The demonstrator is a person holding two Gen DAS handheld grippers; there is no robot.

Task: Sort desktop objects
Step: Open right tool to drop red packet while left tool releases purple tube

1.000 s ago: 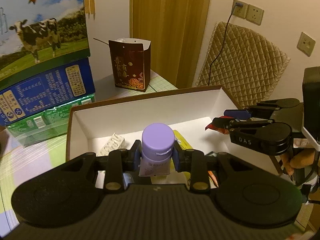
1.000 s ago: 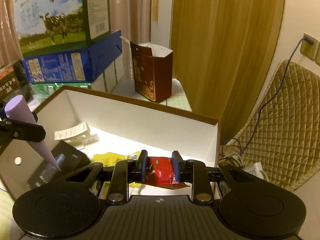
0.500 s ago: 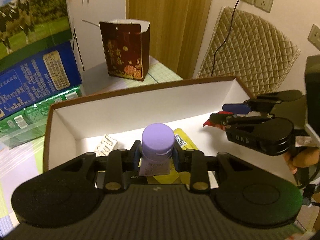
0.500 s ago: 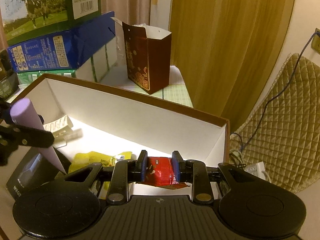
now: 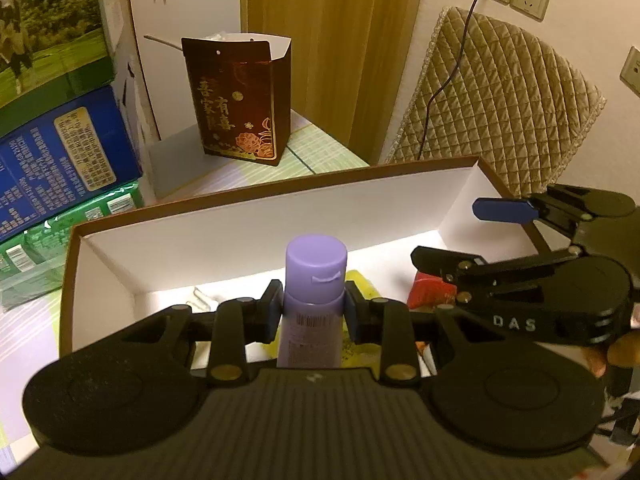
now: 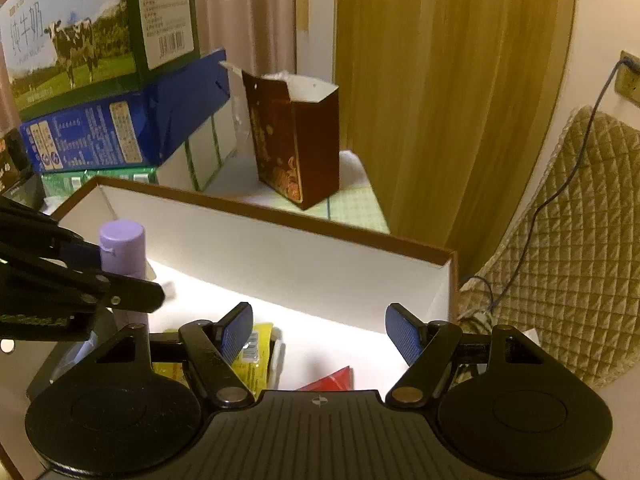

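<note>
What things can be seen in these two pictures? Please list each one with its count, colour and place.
open box: one, white inside, brown rim, on table
purple tube: one, held over box
red packet: one, lying in box
yellow packet: one, in box
gift bag: one, dark red, behind box
cartons: stacked, green and blue, far left
quilted pad: one, tan, against wall
left gripper: black, shut on purple tube
right gripper: black, jaws opening, nothing between them
</note>
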